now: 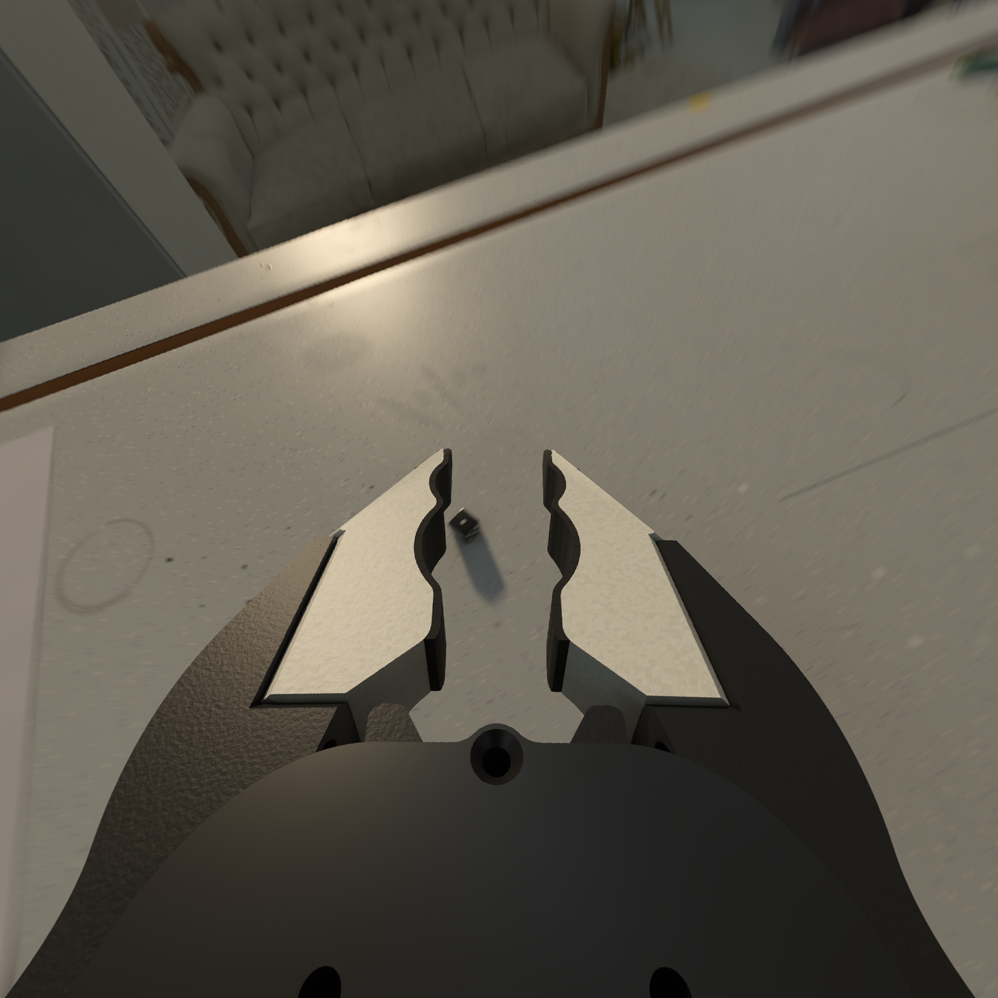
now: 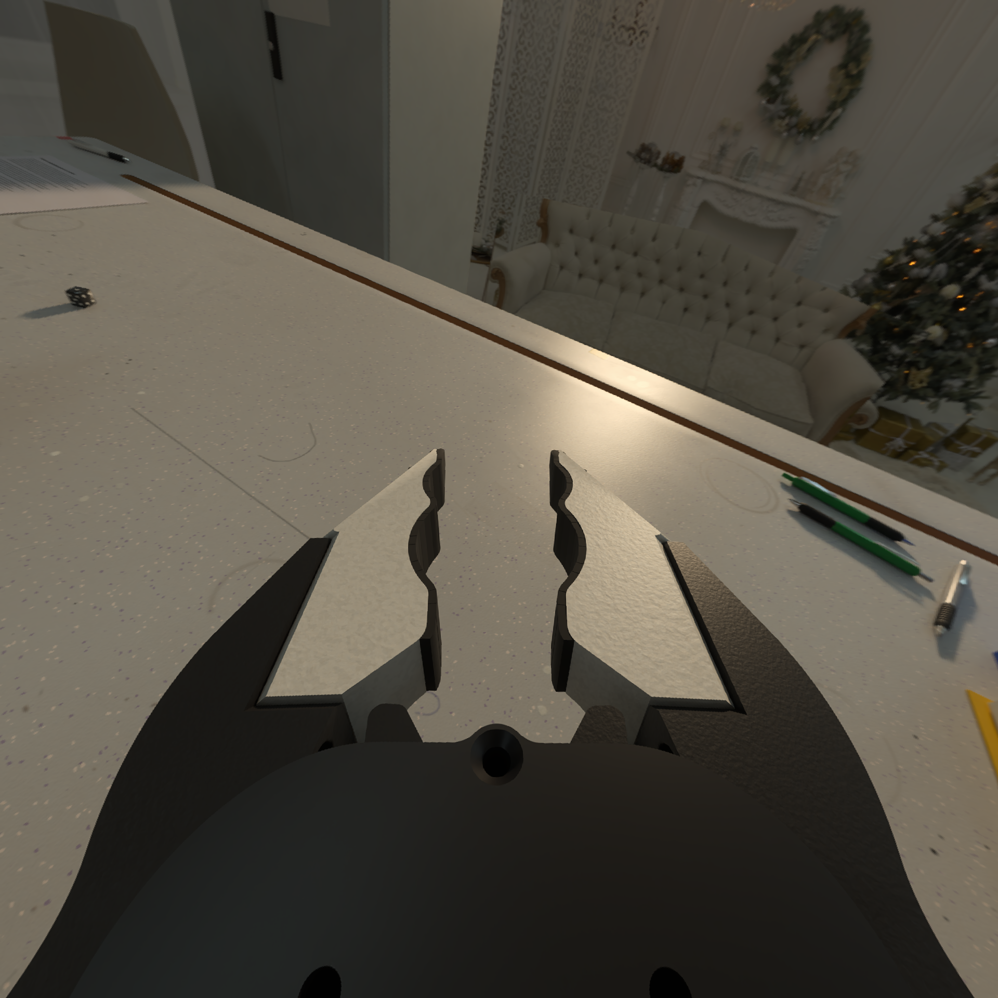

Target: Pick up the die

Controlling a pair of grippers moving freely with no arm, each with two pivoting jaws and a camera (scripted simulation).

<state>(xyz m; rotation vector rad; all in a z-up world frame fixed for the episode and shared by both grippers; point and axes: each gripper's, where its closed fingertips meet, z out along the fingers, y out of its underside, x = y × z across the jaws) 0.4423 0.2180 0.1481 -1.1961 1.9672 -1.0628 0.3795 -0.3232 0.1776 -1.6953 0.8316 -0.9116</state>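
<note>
The die [image 1: 465,525] is small and black with pale pips. It lies on the pale speckled table [image 1: 702,378] and casts a long shadow. In the left wrist view it sits between the two fingers, close to the left finger [image 1: 389,567], below the tips. My left gripper [image 1: 497,459] is open above it, not touching it. In the right wrist view the die [image 2: 81,297] shows far off at the upper left. My right gripper [image 2: 497,459] is open and empty over bare table.
Two green pens [image 2: 848,518], a silver pen [image 2: 953,594] and a yellow ruler [image 2: 985,729] lie at the right. A paper sheet [image 2: 59,183] with a pen [image 2: 102,151] lies at the far left. The table's far edge [image 2: 540,356] has a brown strip; a sofa stands beyond it.
</note>
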